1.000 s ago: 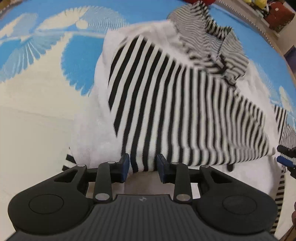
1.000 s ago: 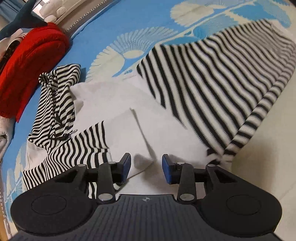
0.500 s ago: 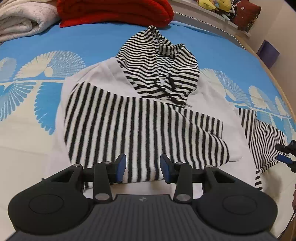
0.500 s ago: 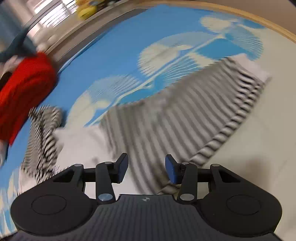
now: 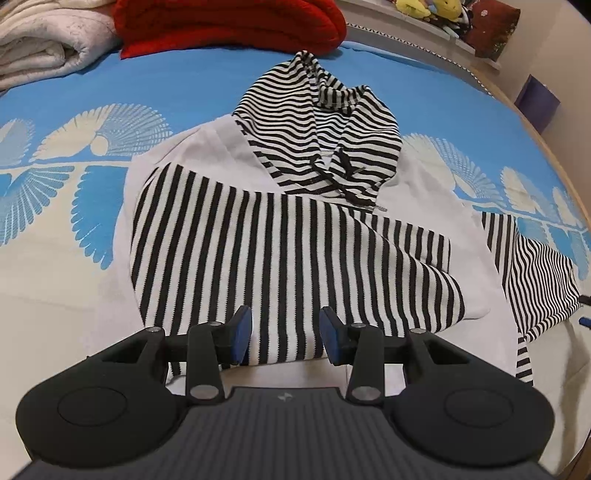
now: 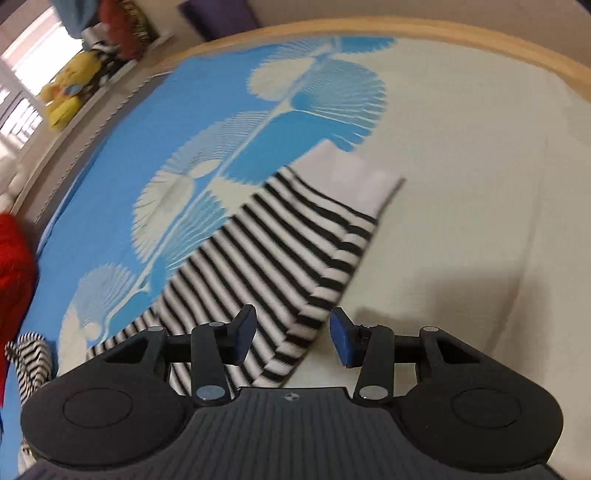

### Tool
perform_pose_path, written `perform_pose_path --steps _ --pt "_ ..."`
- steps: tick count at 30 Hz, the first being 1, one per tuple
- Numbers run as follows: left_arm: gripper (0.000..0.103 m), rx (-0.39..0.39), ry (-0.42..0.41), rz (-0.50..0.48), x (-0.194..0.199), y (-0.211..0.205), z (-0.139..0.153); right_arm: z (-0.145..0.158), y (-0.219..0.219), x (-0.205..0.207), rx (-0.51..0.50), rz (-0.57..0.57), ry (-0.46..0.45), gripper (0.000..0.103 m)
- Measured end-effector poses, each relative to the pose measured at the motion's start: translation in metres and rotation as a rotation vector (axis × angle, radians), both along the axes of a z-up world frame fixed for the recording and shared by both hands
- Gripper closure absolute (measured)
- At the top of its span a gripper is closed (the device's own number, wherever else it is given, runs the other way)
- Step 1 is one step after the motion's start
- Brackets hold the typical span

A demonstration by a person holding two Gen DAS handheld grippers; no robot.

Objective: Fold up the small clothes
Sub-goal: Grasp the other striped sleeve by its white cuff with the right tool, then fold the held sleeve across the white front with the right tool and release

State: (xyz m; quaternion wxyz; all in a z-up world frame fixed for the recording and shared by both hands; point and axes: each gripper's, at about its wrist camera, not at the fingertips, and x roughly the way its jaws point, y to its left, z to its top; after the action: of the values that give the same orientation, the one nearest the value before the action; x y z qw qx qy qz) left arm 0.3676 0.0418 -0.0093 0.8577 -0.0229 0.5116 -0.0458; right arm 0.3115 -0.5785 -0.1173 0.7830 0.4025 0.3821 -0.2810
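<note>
left gripper (image 5: pixel 284 334) fingers parted and empty over the folded striped hoodie (image 5: pixel 288 236), right gripper (image 6: pixel 293 338) likewise empty, probably lining up on the outstretched sleeve (image 6: pixel 280 258) to fold it in

A home bedroom. A bed covered by a blue-and-cream leaf-print bedspread (image 5: pixel 184 85) fills both views, with a wooden bed frame (image 6: pixel 480 40) curving along its edge. At eleven o'clock in the left wrist view lie a folded cream blanket (image 5: pixel 48 44) and a red blanket (image 5: pixel 229 22); at one o'clock, plush toys (image 5: pixel 424 7) line a ledge.
</note>
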Motion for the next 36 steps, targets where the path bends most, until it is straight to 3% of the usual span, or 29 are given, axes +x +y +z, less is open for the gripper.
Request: perform_pose_path --steps 6,18,19,20,22,23,26,33,36 --pt "0.058 -0.004 0.0 -0.001 0.0 0.002 0.003 -0.016 0.0 0.005 0.011 -0.012 0.055 0.056" --pt "0.058 0.004 0.009 0.001 0.001 0.006 0.0 -0.029 -0.005 0.011 -0.004 -0.043 0.044 0.057" --pt "0.058 0.005 0.01 0.0 0.001 0.006 0.0 -0.03 -0.005 0.011 -0.009 -0.046 0.039 0.062" --pt "0.058 0.005 0.009 0.0 0.001 0.006 0.0 -0.03 -0.005 0.012 -0.014 -0.052 0.032 0.078" --pt "0.058 0.003 0.009 -0.001 0.0 0.007 0.001 -0.031 -0.006 0.012 -0.006 -0.075 0.012 0.097" --pt "0.058 0.004 0.009 0.0 -0.001 0.008 0.001 -0.03 -0.006 0.01 -0.003 -0.112 0.0 0.101" --pt "0.058 0.002 0.009 0.003 -0.002 0.009 0.001 -0.014 0.002 0.01 -0.031 -0.16 -0.062 0.101" --pt "0.058 -0.004 0.003 0.006 -0.004 0.014 0.005 0.051 0.059 0.034 -0.268 -0.014 -0.204 0.101" --pt "0.058 -0.007 -0.003 0.019 -0.003 0.02 0.008 0.082 0.104 0.046 -0.358 0.093 -0.281 0.101"
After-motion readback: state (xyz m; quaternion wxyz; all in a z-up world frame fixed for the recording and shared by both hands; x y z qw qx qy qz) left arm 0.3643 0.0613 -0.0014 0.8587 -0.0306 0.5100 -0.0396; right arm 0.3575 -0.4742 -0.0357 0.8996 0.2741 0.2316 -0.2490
